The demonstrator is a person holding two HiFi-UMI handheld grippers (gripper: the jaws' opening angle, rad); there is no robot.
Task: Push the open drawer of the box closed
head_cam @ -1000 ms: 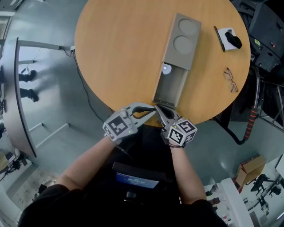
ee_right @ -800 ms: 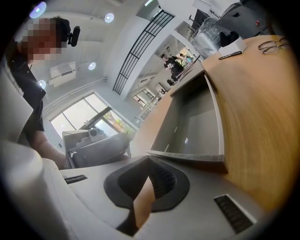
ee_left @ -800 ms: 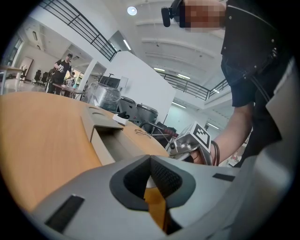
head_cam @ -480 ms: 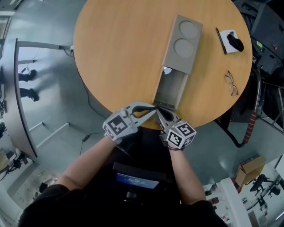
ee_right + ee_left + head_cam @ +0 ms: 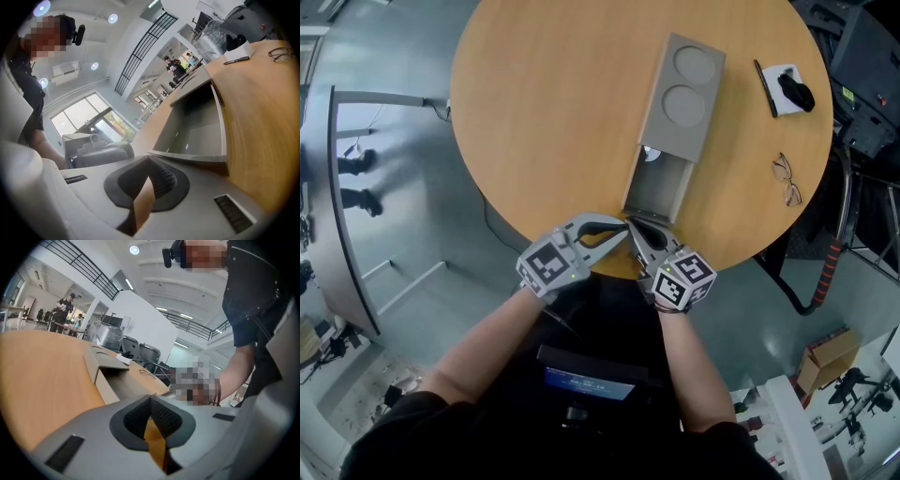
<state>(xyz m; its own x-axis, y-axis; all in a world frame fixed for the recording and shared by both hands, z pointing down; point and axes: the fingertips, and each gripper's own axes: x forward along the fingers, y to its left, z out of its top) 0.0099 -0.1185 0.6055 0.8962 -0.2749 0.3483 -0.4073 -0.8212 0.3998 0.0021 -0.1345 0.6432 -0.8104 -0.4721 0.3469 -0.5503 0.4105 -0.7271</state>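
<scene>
A grey box (image 5: 682, 86) with two round recesses in its lid lies on the round wooden table (image 5: 553, 112). Its drawer (image 5: 659, 189) stands pulled out toward the table's near edge, with a small white disc (image 5: 652, 153) inside at the back. My left gripper (image 5: 622, 225) and right gripper (image 5: 635, 228) are both shut, empty, tips side by side at the drawer's front panel. In the left gripper view the left gripper (image 5: 151, 397) points past the drawer (image 5: 115, 380). In the right gripper view the right gripper (image 5: 149, 159) sits just below the drawer's front wall (image 5: 192, 157).
A pair of glasses (image 5: 787, 178) lies at the table's right edge. A white card with a black object (image 5: 789, 84) and a pen (image 5: 764, 87) sit at the far right. The table's near edge runs just under both grippers.
The pulled-out part of the drawer looks slightly shorter than a second ago. Both grippers have stayed shut at its front panel.
</scene>
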